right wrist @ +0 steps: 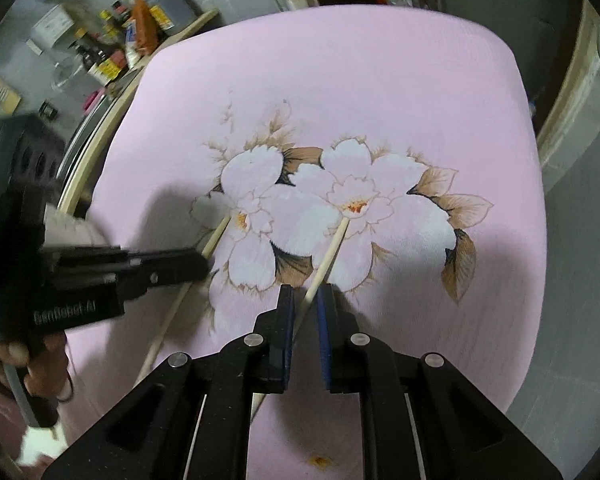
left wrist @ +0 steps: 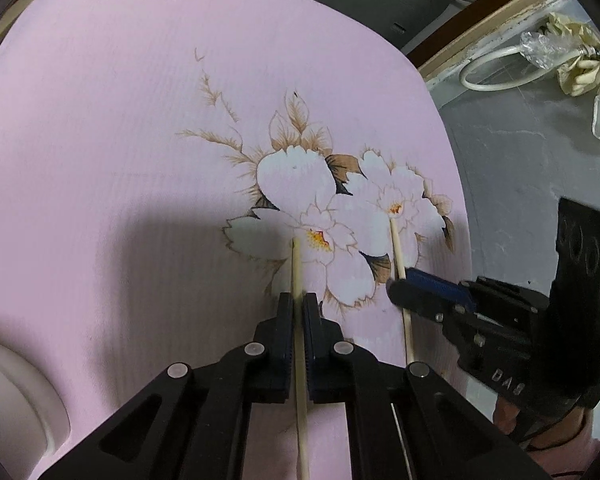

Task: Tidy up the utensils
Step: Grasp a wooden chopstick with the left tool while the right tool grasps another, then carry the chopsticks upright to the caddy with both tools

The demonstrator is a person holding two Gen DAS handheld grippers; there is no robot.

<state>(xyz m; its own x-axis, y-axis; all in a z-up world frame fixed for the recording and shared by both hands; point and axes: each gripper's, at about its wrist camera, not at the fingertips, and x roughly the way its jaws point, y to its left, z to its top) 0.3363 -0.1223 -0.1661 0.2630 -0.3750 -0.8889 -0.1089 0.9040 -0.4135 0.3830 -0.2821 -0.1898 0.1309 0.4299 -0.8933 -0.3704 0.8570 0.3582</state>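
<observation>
The left gripper (left wrist: pixel 299 308) is pinched tight on a pale wooden chopstick (left wrist: pixel 296 268), whose thin end pokes out past the fingertips onto the white flower print while its thick end runs back between the linkages and is cut off at the bottom edge. Just beside it, the right gripper (right wrist: pixel 305 300) holds a second chopstick (right wrist: pixel 332 248) crossing its jaws at a slant; its blue pads (right wrist: pixel 323 320) look nearly closed on the stick, though the contact on the right-hand pad is hard to make out. Both sticks lie low over a pink floral mat (left wrist: pixel 120 120), their tips resting near the yellow flower centres. At the left wrist view's lower left a white rounded object (left wrist: pixel 12 400) is half cropped and unidentifiable. Beyond the mat, blurred sauce bottles (right wrist: pixel 140 28) crowd a shelf.
</observation>
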